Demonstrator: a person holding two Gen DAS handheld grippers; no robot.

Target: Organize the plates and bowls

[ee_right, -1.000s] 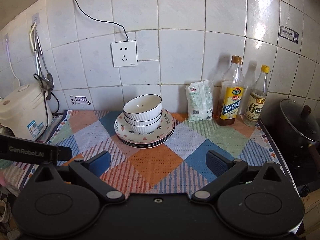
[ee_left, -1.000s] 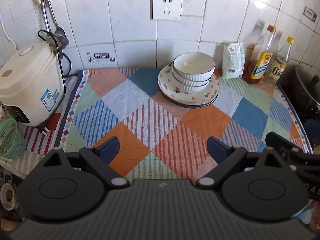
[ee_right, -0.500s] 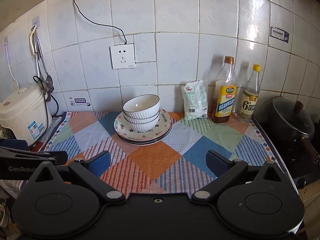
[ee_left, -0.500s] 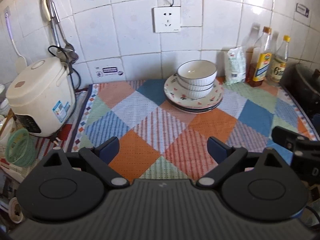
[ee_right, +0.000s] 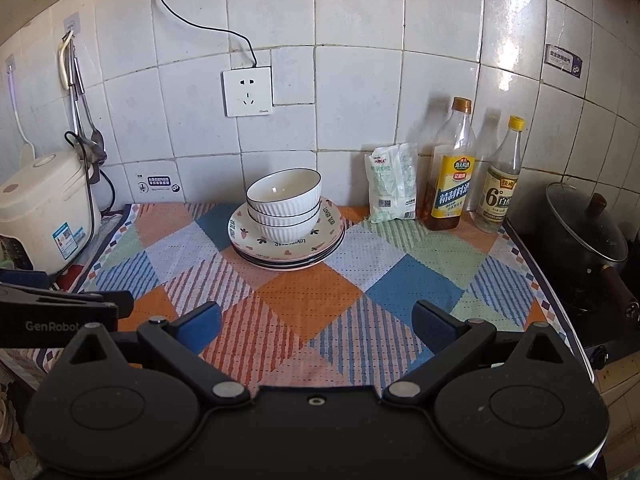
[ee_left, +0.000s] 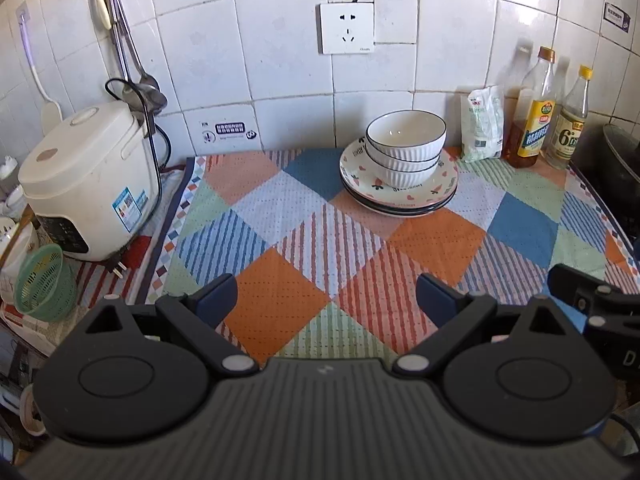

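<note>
Three white ribbed bowls (ee_left: 405, 147) (ee_right: 285, 204) are nested on a stack of patterned plates (ee_left: 416, 196) (ee_right: 280, 250) at the back of the checked cloth, near the tiled wall. My left gripper (ee_left: 326, 298) hangs open over the cloth's front part, well short of the stack, nothing between its blue pads. My right gripper (ee_right: 316, 322) is open too, empty, and back from the stack. Each gripper's body shows at the edge of the other's view.
A white rice cooker (ee_left: 86, 180) stands at the left with a green basket (ee_left: 44, 282) beside it. A white packet (ee_right: 392, 182) and two bottles (ee_right: 450, 172) line the back right. A lidded black pot (ee_right: 584, 236) sits on the stove at the right. Utensils (ee_left: 128, 56) hang on the wall.
Both grippers have drawn back and up from the stack, so the bowls and plates look farther away and more wall shows. Both stay open; the stack has not moved.
</note>
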